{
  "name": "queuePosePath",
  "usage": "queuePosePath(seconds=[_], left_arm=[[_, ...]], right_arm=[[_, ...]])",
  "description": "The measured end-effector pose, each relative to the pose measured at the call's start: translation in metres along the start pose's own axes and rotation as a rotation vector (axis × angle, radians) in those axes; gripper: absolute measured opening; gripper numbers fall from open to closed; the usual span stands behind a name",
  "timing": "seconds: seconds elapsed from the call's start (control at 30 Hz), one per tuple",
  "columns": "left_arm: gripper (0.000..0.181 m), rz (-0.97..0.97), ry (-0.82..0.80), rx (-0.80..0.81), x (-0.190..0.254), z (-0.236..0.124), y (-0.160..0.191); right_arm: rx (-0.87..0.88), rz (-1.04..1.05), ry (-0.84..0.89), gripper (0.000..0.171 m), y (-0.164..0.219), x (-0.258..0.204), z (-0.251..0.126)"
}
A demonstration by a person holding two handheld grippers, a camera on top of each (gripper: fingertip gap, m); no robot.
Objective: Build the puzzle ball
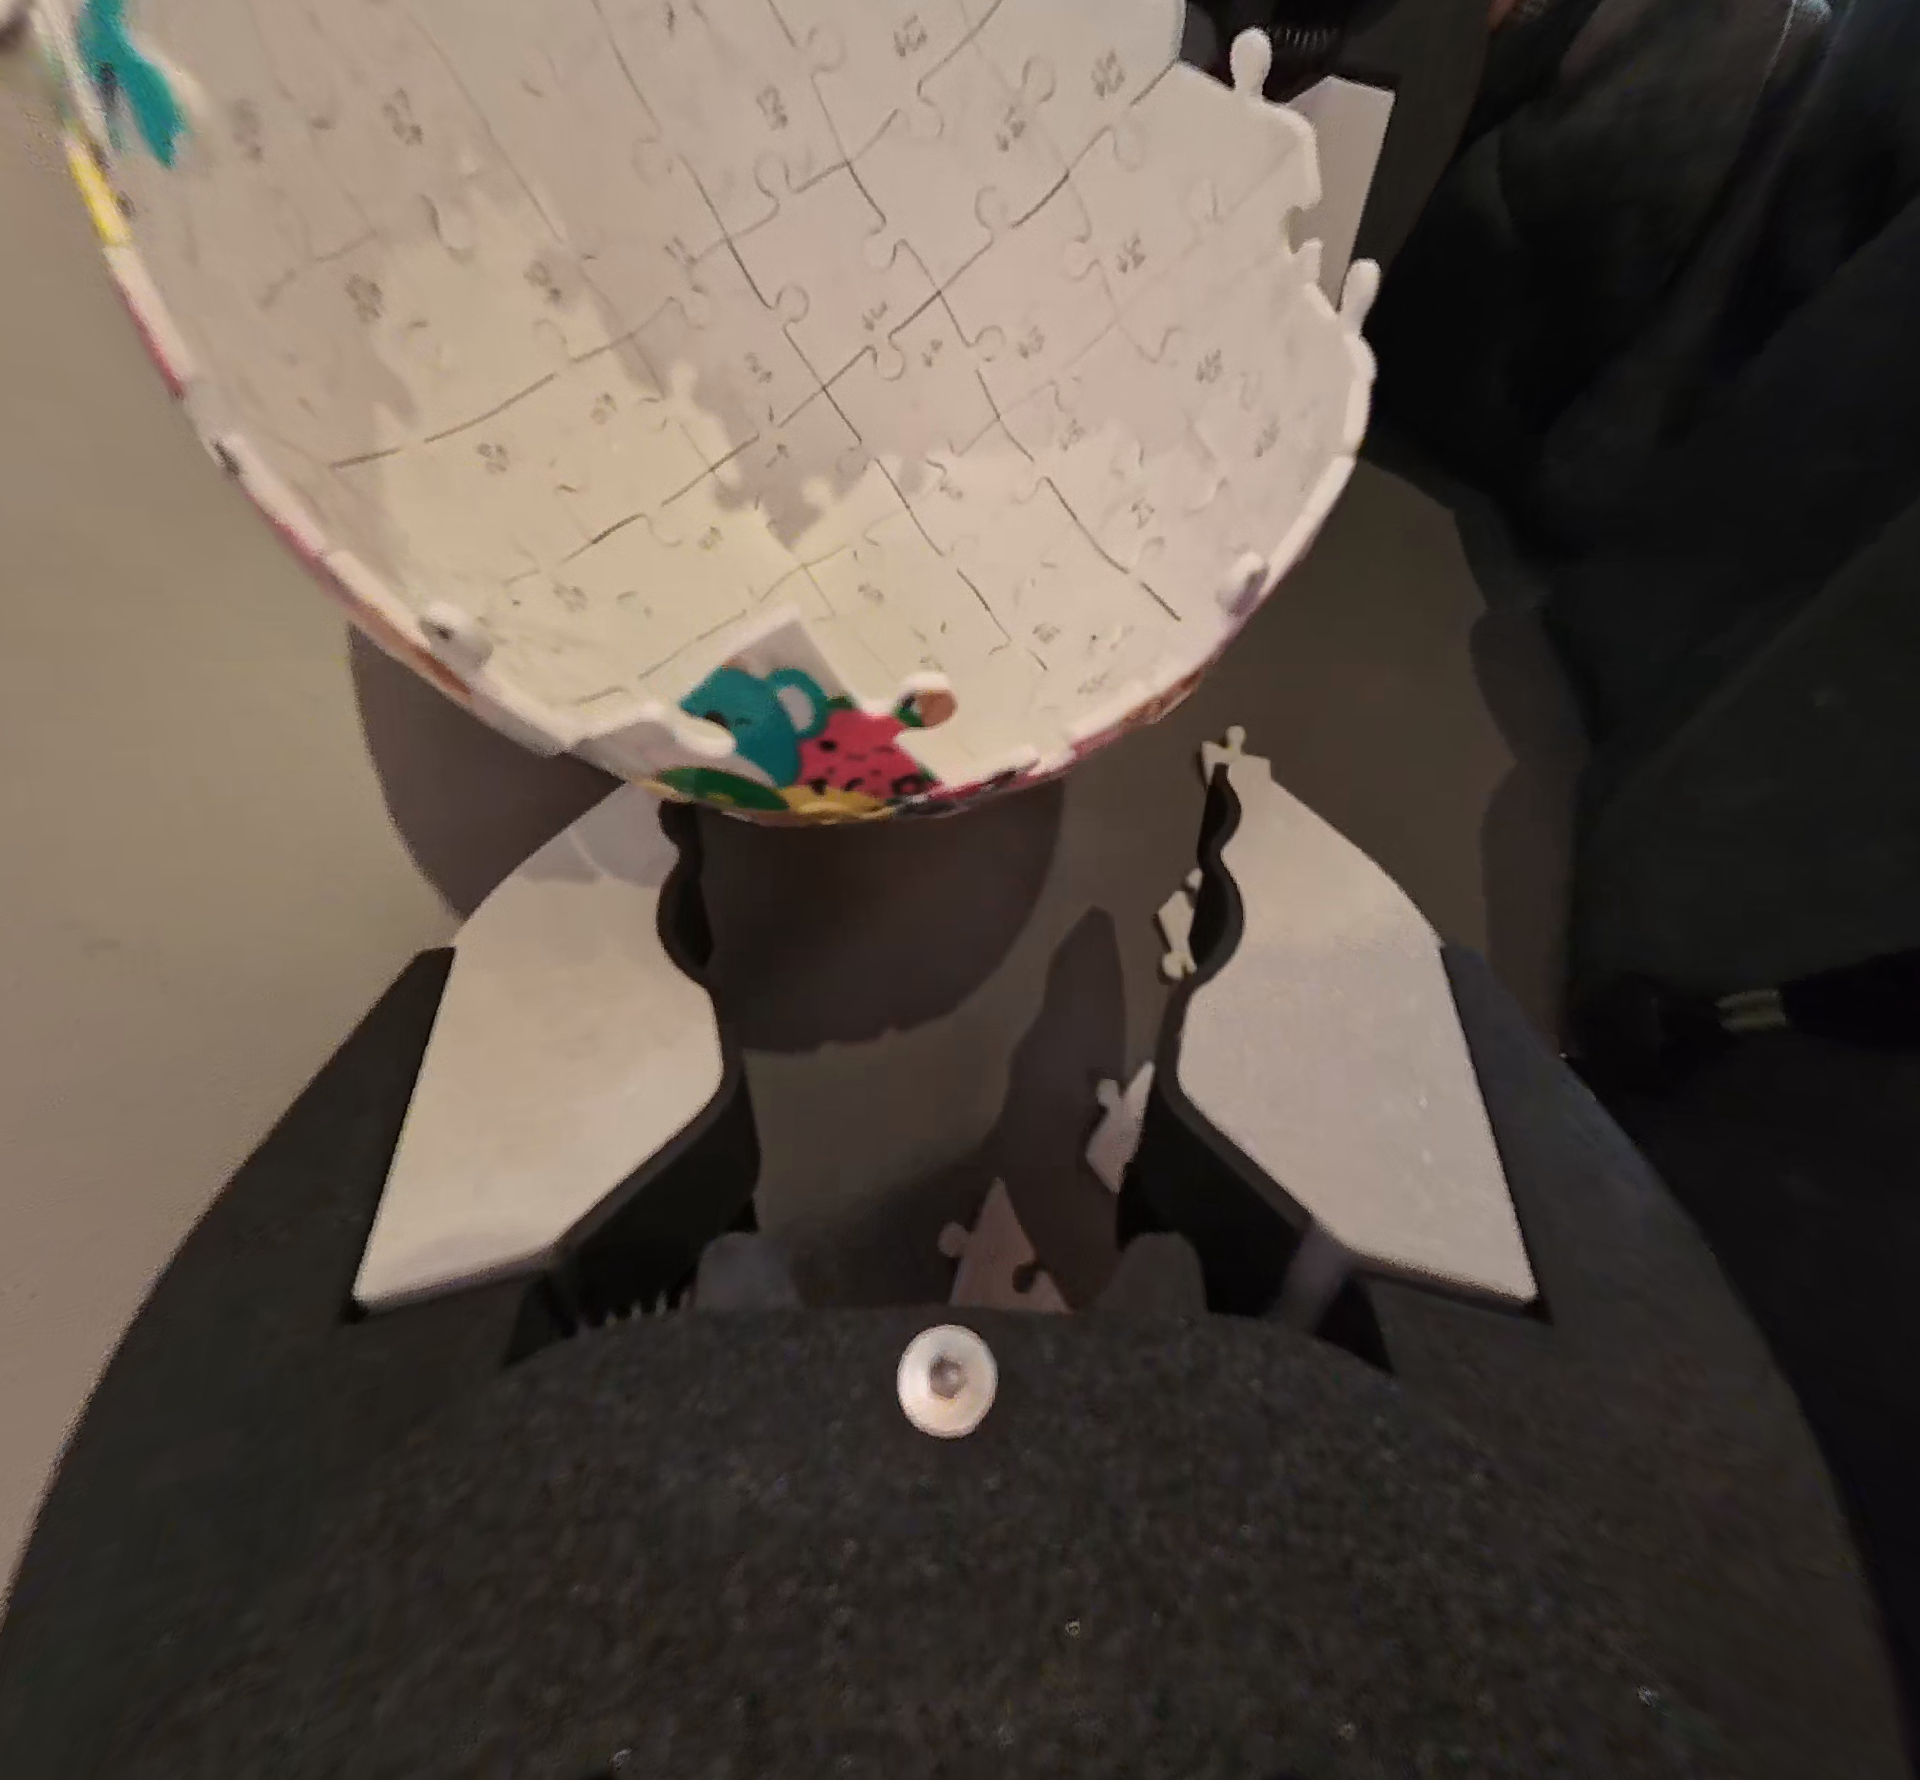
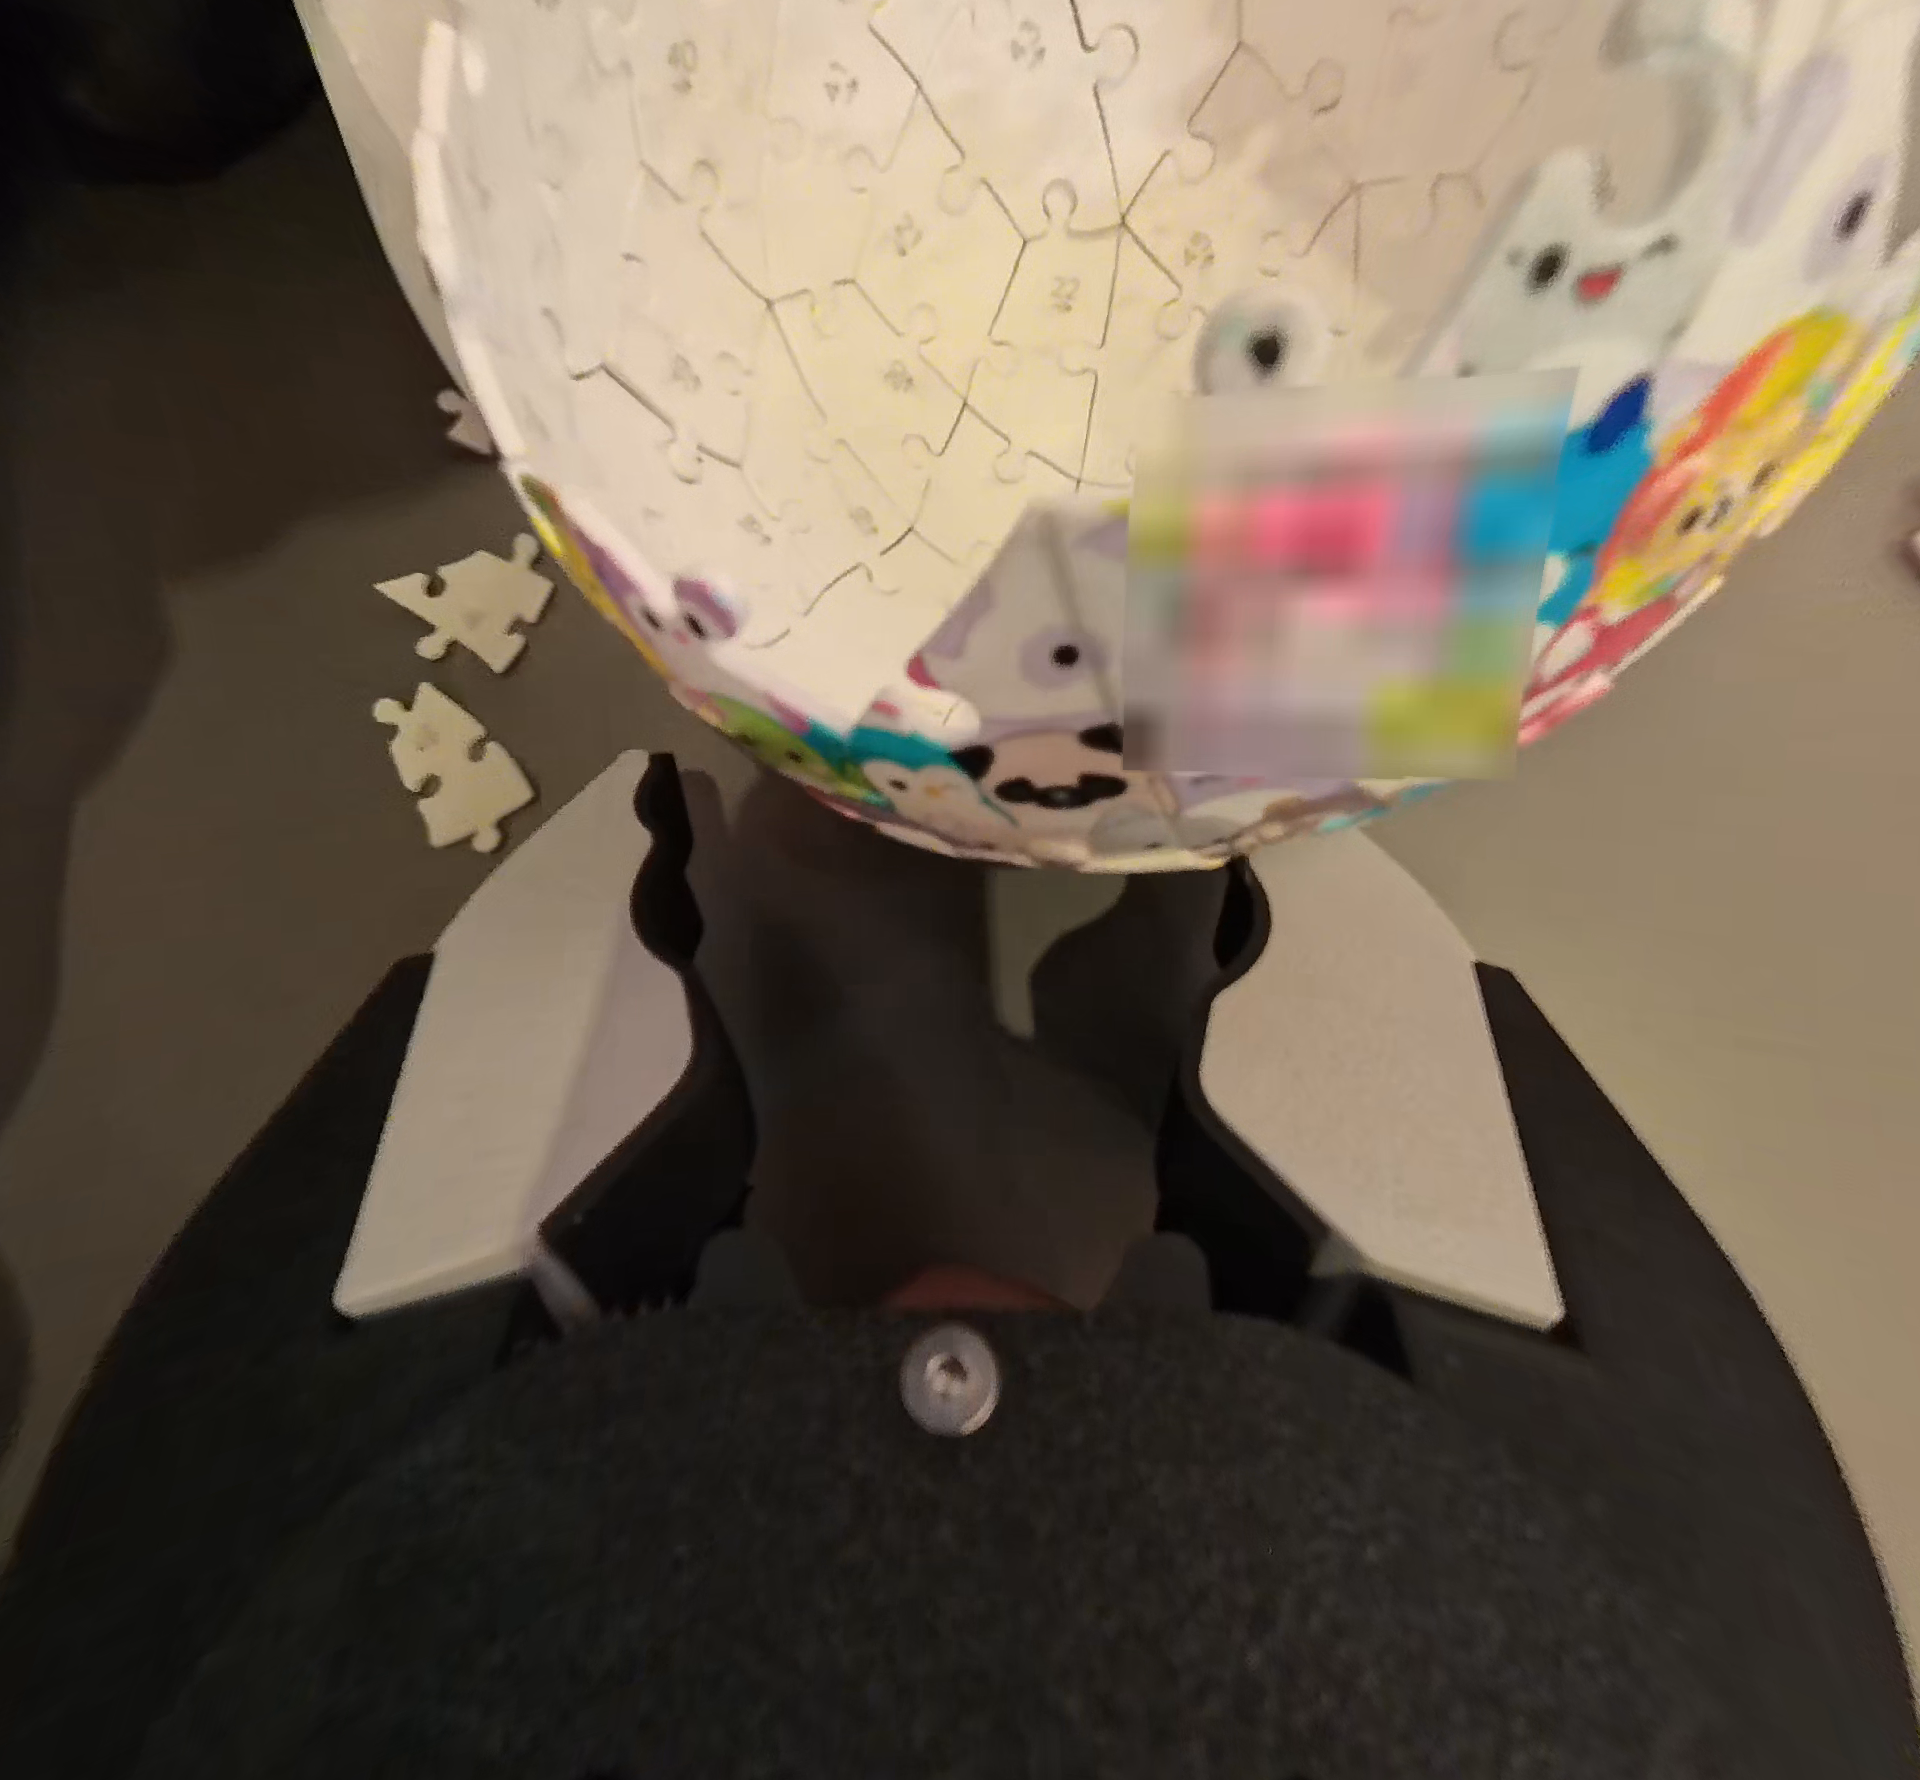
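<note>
Half-built puzzle ball (image 1: 727, 276) sits tilted over the grey table (image 1: 156, 691), white inside facing up, cartoon print outside. Left gripper (image 1: 945, 857) just below its rim, jaws wide, holding nothing. Right gripper (image 2: 945, 857) likewise wide, empty, under the ball. Loose pieces (image 2: 457, 681) lie beside it.

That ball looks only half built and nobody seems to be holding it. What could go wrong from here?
1. The puzzle ball is an open shell with a jagged unfinished rim; a hard squeeze might pop joined pieces apart.
2. Both the left hand-held gripper and the right hand-held gripper are open just below it, so it may roll or tip.
3. Loose pieces lie on the table beside the ball and could get knocked away.
</note>
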State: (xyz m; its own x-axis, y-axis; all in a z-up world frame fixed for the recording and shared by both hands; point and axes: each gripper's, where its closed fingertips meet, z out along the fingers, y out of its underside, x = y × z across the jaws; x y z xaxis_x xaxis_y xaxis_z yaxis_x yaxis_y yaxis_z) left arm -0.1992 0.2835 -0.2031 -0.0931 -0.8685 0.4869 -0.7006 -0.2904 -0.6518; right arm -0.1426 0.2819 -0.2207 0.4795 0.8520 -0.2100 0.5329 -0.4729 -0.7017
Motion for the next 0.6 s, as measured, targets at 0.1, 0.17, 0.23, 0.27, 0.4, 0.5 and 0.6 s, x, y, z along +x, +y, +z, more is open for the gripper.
queuePosePath(seconds=[0.1, 0.17, 0.23, 0.27, 0.4, 0.5, 0.6], left_arm=[[0.09, -0.011, 0.006, -0.007, 0.007, -0.002, 0.007], [0.089, -0.02, 0.003, -0.014, 0.009, -0.004, 0.012], [0.087, -0.029, -0.011, -0.032, 0.011, -0.01, 0.02], [0.087, -0.033, -0.029, -0.039, 0.01, -0.016, 0.025], [0.087, -0.056, -0.093, 0.006, 0.012, -0.044, 0.028], [0.085, -0.044, -0.139, 0.058, 0.017, -0.061, 0.021], [0.085, -0.039, -0.172, 0.105, 0.027, -0.074, 0.013]], right_arm=[[0.003, 0.005, -0.013, 0.098, 0.0, -0.011, 0.002], [-0.003, 0.001, -0.005, 0.096, 0.002, -0.014, 0.002], [-0.05, -0.001, 0.053, 0.096, 0.011, -0.004, -0.007], [-0.089, 0.001, 0.089, 0.096, 0.018, 0.005, -0.016], [-0.155, -0.044, 0.331, 0.077, 0.017, 0.078, -0.072], [-0.06, -0.024, 0.32, 0.062, -0.022, 0.123, -0.069], [-0.089, 0.022, 0.209, 0.061, -0.035, 0.138, -0.035]])
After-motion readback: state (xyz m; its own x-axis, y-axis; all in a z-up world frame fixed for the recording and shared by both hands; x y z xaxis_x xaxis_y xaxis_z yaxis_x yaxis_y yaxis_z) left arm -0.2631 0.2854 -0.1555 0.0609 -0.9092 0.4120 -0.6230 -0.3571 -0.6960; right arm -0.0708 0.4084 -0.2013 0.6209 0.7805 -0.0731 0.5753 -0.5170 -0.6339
